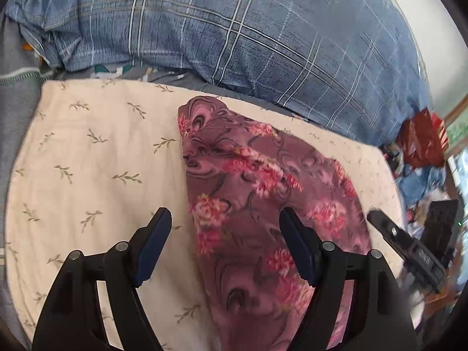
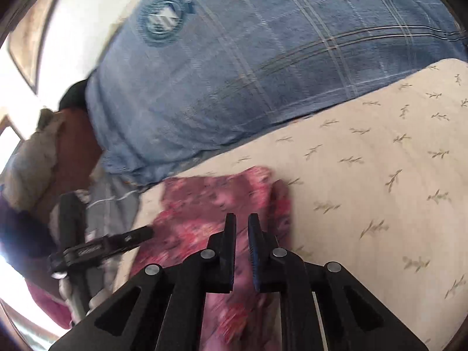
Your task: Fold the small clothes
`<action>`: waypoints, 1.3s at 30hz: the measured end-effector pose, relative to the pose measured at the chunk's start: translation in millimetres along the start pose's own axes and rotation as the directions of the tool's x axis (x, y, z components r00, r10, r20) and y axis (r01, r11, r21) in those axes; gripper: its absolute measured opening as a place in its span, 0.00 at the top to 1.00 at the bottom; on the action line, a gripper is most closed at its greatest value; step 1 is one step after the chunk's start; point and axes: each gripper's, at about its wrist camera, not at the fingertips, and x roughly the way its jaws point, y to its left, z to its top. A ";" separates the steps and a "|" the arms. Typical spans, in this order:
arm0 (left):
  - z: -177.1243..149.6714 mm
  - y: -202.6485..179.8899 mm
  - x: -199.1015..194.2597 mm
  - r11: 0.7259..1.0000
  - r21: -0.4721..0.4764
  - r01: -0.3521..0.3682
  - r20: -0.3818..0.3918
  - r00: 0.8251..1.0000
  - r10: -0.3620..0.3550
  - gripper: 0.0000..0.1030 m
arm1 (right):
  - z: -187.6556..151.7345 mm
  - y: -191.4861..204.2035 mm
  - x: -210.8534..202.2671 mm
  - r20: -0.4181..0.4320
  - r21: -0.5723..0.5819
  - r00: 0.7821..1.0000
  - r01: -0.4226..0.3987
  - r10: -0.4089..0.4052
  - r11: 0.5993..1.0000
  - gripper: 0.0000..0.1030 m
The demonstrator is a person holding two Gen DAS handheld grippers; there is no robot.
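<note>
In the left wrist view, the left gripper (image 1: 225, 234) hangs with jaws spread wide and empty over the floral garment (image 1: 263, 193), which lies partly folded on the cream pad (image 1: 87, 152). Its near left edge sits between the fingers. Judging from this, the thin, limp fabric could slide or unfold if only one layer is pinched. The plaid pillow (image 1: 234, 29) bulges beyond the garment, soft and puffy.

In the right wrist view, the right gripper (image 2: 242, 234) hovers above the garment's near end, jaws nearly closed, a slit between them and nothing visibly held. Motion blur hides the folds; a hasty sweep might drag the smooth cloth off the sprig-printed pad.
</note>
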 end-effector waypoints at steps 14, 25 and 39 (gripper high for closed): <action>-103.9 -2.8 -26.9 0.999 0.012 -0.044 -0.118 0.992 0.045 0.22 | -81.9 0.5 -21.3 -0.209 -0.132 0.973 0.068 -0.094 0.989 0.62; -132.4 -35.5 -27.1 0.984 0.121 -0.134 -0.124 0.981 0.149 0.22 | -89.2 21.3 -49.1 -0.148 -0.302 0.972 0.129 -0.180 0.945 0.83; -94.3 -54.1 -14.0 0.964 0.160 -0.212 -0.019 0.976 0.218 0.20 | -68.4 66.9 -14.4 -0.064 -0.456 0.967 0.190 -0.245 0.869 0.84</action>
